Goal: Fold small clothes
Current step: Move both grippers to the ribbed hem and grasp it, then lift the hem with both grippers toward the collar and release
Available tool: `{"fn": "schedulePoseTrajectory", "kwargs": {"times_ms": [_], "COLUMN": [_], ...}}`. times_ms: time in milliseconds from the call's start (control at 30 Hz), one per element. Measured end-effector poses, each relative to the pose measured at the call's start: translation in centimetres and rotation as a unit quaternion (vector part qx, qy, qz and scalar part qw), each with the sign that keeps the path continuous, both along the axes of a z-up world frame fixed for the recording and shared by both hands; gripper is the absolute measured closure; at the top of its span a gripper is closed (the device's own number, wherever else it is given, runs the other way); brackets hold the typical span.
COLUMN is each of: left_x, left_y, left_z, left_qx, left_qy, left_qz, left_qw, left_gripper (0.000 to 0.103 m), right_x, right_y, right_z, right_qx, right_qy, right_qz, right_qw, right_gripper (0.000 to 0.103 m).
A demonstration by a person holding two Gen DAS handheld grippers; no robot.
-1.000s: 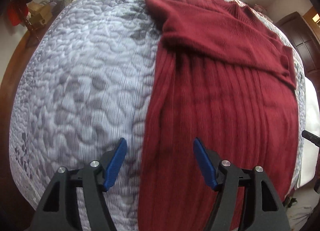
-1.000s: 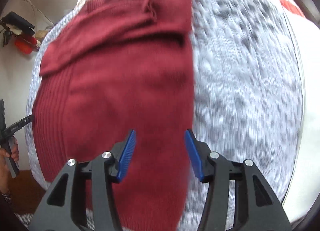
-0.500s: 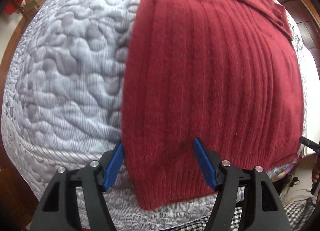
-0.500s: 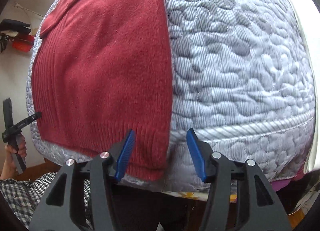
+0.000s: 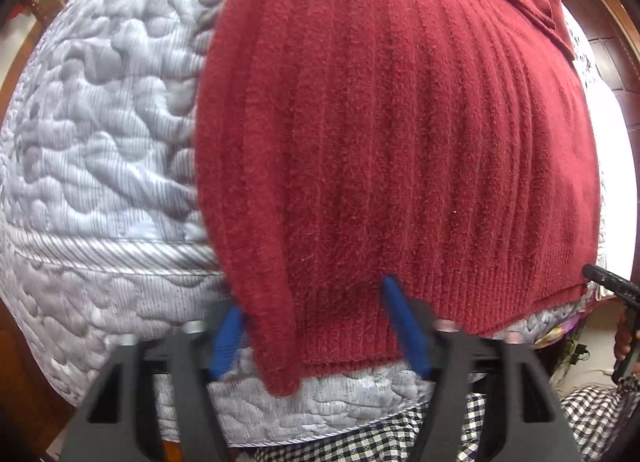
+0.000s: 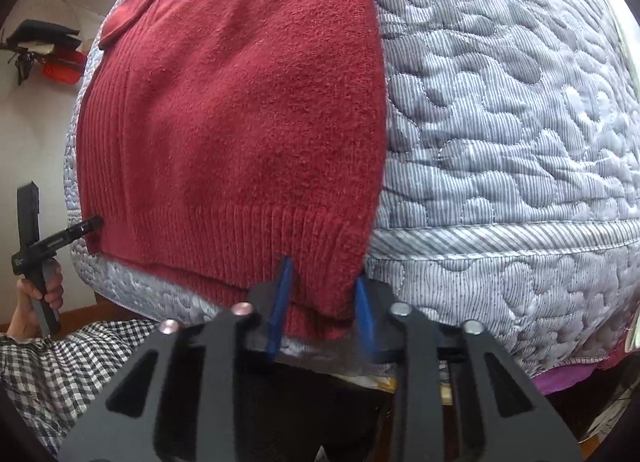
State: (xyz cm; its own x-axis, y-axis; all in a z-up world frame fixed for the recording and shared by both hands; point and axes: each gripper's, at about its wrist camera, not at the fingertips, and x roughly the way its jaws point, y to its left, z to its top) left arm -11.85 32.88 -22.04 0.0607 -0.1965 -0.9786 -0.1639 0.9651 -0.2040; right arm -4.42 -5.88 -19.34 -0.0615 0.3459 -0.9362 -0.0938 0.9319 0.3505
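Sweater (image 5: 400,133) first: a dark red ribbed knit, lying flat on the grey quilted bedspread (image 5: 100,141), its hem hanging over the near edge of the bed. Its far end looks folded across already, a band of red lying over the body, so I'd judge the sleeves are tucked in and the lengthwise fold from hem to collar is what remains.

Both tools are at the hem corners. The left gripper (image 5: 316,326) has its blue pads spread wide on either side of the near-left corner, which droops in a soft curl between them, not yet pinched. The right gripper (image 6: 320,302) has its pads narrowed around the near-right corner of the ribbed cuff band; whether they actually bite the cloth I cannot tell.

The knit is fuzzy, thick and limp; the bedspread is puffy, stitched in pebble shapes with a corded border.
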Motion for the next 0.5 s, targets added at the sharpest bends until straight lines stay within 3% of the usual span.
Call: {"fn": "schedulePoseTrajectory", "kwargs": {"times_ms": [67,167,267,500], "left_x": [-1.3,-2.4,-3.3,-2.9], "left_y": [-0.4,1.5,2.8,4.7], "left_z": [-0.2,-0.9,-0.7,3.4], "left_qx": [-0.015,-0.032,-0.047,-0.08], "left_qy": [0.005,0.001,-0.006,-0.063], "left_qz": [0.005,0.024,0.04,0.054], "left_qw": [0.9999,0.9992,0.9981,0.9934], "left_gripper": [0.076,0.088,0.092,0.094], "right_x": [0.1,-0.5,-0.8,0.2], "right_y": [-0.2,-1.4,-2.1,-3.7], "right_z": [0.1,0.7,1.6,3.8], "right_qx": [0.015,0.02,0.035,0.084], "right_qy": [0.005,0.003,-0.004,-0.019], "right_qz": [-0.011,-0.009,-0.008,-0.022], "right_qw": [1.0,1.0,0.999,0.996], "right_gripper": [0.096,0.097,0.098,0.098]}}
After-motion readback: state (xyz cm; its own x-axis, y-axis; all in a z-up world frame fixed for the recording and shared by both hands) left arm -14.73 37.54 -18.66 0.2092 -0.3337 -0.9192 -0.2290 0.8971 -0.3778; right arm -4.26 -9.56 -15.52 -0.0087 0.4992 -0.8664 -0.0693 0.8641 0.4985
